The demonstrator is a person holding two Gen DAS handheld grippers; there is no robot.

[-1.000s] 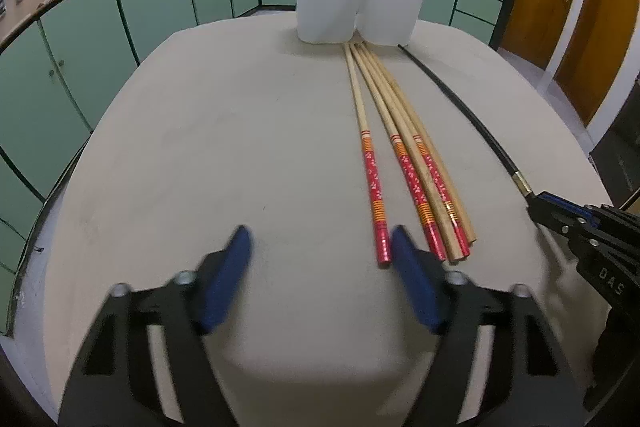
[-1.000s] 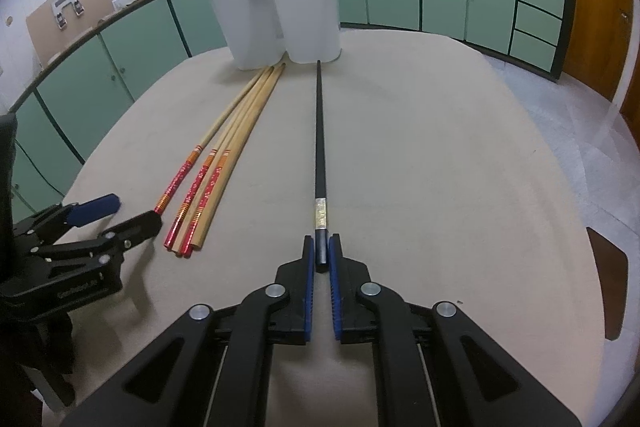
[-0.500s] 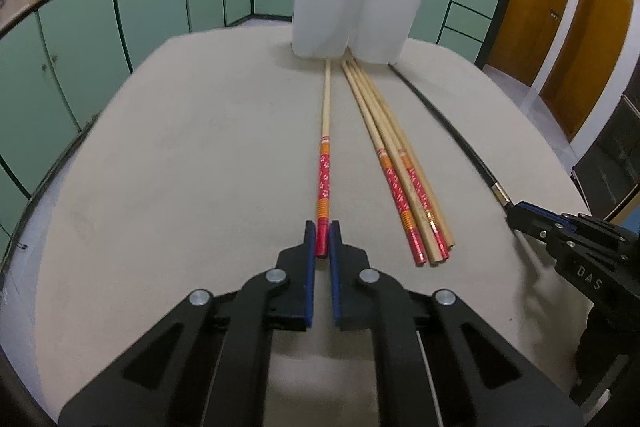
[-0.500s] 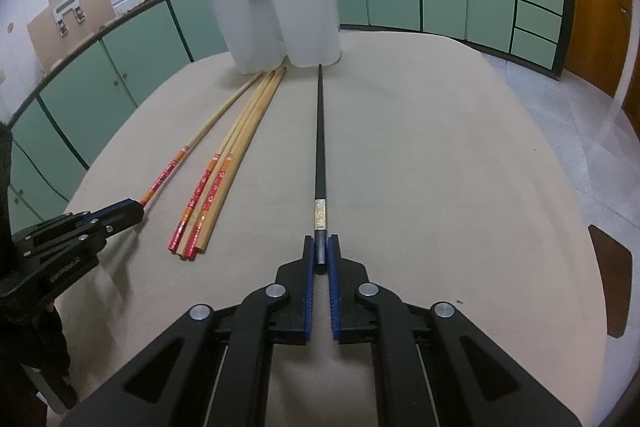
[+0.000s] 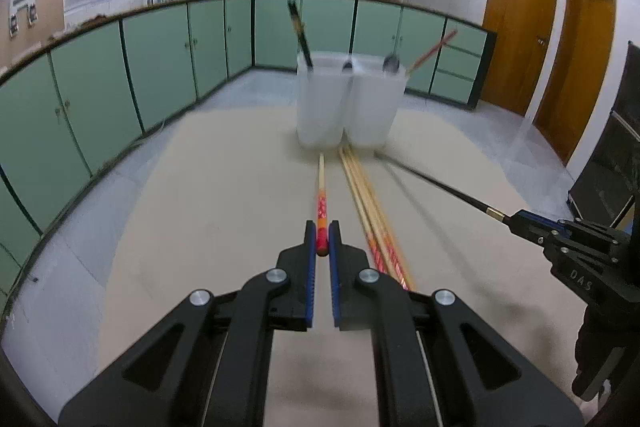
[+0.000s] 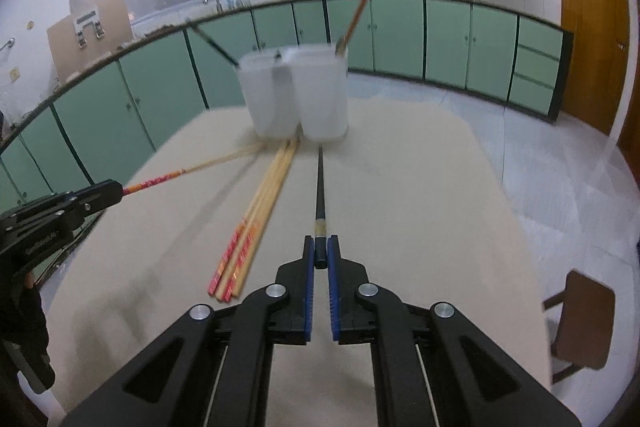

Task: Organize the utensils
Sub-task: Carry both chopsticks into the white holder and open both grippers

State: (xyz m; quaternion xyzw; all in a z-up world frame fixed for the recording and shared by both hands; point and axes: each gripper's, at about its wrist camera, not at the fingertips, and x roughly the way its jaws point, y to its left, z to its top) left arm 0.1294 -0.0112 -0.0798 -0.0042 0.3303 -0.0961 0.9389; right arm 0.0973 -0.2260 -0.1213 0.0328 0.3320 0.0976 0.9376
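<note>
Chopsticks: the red-ended wooden chopstick [image 5: 321,215] is clamped at its red tip in the left gripper [image 5: 321,241], whose jaws stood wide apart a second ago with nothing between them, and its near end is now raised off the worktop [image 5: 192,211]. Right gripper [image 6: 320,251] remains closed on the black chopstick [image 6: 319,199], also raised higher than before. Three more wooden chopsticks [image 6: 256,223] lie untouched on the worktop, pointing at the two white containers [image 6: 294,95].

Beige table [image 6: 420,187], two white containers [image 6: 296,99], loose chopsticks [image 6: 256,219] lying flat
</note>
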